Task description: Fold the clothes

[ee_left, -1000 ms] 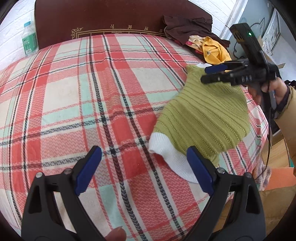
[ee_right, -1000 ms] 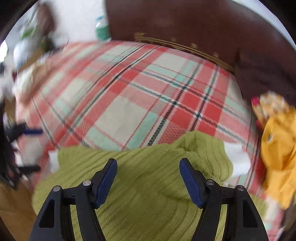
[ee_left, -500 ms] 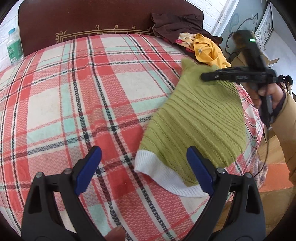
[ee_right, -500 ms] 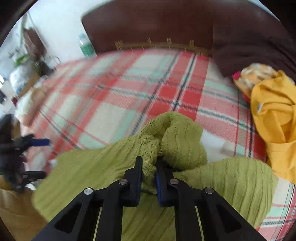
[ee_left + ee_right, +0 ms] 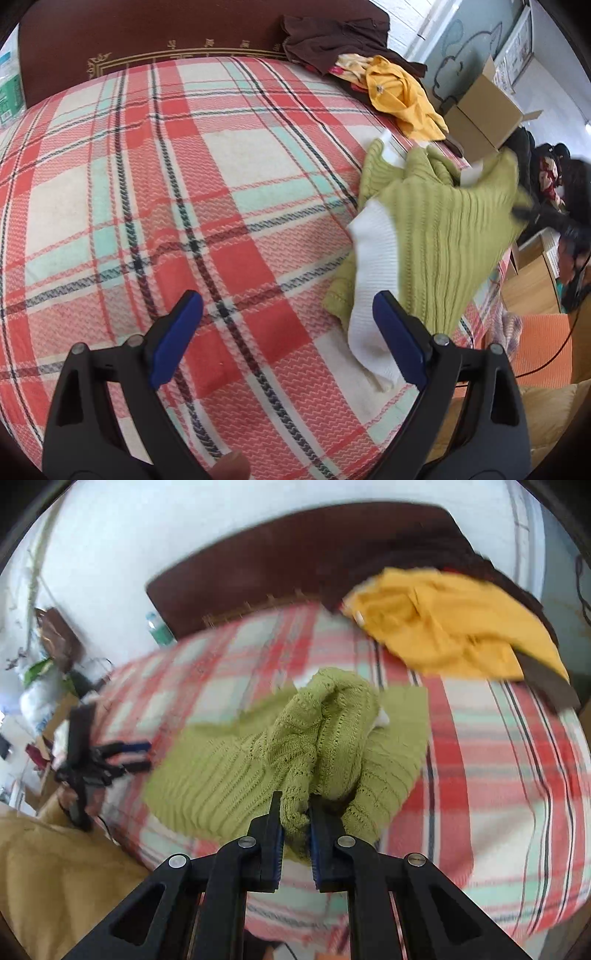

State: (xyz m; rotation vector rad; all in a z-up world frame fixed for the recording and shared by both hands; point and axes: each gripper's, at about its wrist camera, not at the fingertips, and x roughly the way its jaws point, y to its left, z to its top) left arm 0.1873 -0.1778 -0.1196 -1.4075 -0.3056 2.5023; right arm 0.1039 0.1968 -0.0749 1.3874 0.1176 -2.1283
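Sweater bunched at bed right edge; right gripper fingers pinch its knit, likely lifting to spread; left gripper fingers wide, empty.

Both views are bright with soft, even daylight, and shadows are faint. In the left wrist view the plaid bedspread at centre is sharp, while the right edge of the frame smears: the green sweater there trails into streaks, and the dark right gripper is too blurred to read. The right wrist view is motion-blurred almost everywhere; only the knit bunched at lower centre is fairly crisp. The white wall in its upper left is nearly washed out. Fisheye curvature bends the edges, with black vignetting in all 4 corners.
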